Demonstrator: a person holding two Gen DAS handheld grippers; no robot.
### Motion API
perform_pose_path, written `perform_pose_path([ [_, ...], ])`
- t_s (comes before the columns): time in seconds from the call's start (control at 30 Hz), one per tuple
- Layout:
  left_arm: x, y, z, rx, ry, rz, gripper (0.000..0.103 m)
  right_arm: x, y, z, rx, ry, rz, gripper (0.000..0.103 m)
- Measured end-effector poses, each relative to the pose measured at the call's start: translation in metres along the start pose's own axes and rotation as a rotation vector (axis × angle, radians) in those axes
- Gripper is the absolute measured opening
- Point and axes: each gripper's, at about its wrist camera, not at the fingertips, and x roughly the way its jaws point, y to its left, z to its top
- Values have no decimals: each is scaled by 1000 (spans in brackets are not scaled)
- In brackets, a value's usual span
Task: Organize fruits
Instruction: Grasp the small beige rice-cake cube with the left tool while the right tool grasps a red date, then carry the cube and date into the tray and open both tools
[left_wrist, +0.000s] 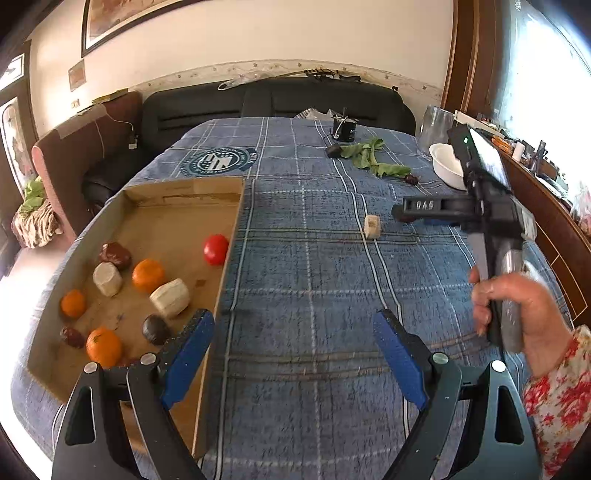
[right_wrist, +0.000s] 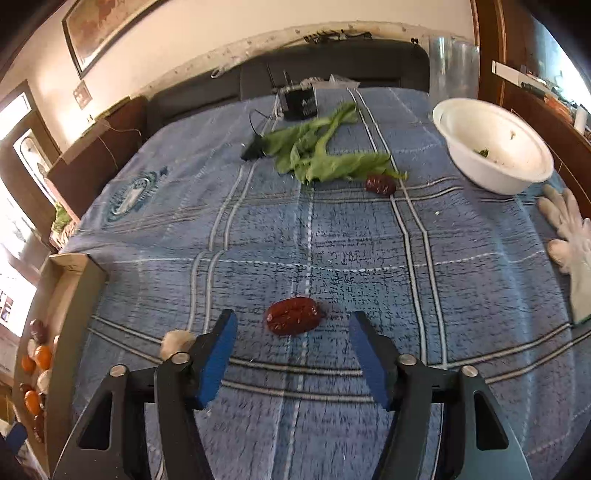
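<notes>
Between spread fingers of right gripper (right_wrist: 291, 338), red date (right_wrist: 293, 316) on cloth, ungripped; left gripper (left_wrist: 293, 334) wide open, empty, beside cardboard tray (left_wrist: 231, 254).

The only clearly readable lettering was "DAS", in pale raised characters on the dark body of the right gripper (left_wrist: 424, 221), seen side-on from the left wrist view. The blue checked tablecloth (left_wrist: 314, 266) carried a round crest-like emblem (left_wrist: 218, 161) ringed with small lettering too blurred to make out. A black container (right_wrist: 301, 103) at the far end bore faint, unreadable pale marks.
</notes>
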Motion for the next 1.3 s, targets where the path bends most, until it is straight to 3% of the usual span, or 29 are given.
perform_pose_path([
  [0.03, 4, -1, 4, 2, 3, 0, 88, 0, 0, -1, -11, -13, -12, 53],
  [0.1, 15, -5, 12, 8, 4, -8, 88, -1, 2, -3, -31, -18, -19, 36],
  [0.37, 70, -40, 50, 54, 24, -51, 87, -32, -23, -13, 41, -49, 43, 36],
  [0.57, 127, -62, 72, 34, 90, -105, 86, -56, -37, -28, 91, -87, 107, 36],
  [0.63, 135, -67, 73, 44, 83, -116, 81, -56, -38, -27, 99, -90, 124, 36],
  [0.73, 139, -69, 72, 68, 69, -141, 61, -53, -35, -29, 92, -85, 133, 36],
  [0.8, 146, -70, 70, 73, 95, -170, 31, -50, -32, -30, 79, -76, 134, 36],
  [0.9, 145, -66, 69, 58, 92, -209, 15, -47, -27, -32, 60, -70, 126, 36],
  [1.3, 138, -48, 64, -19, 80, -219, 15, -46, -7, -40, -7, -90, 78, 36],
])
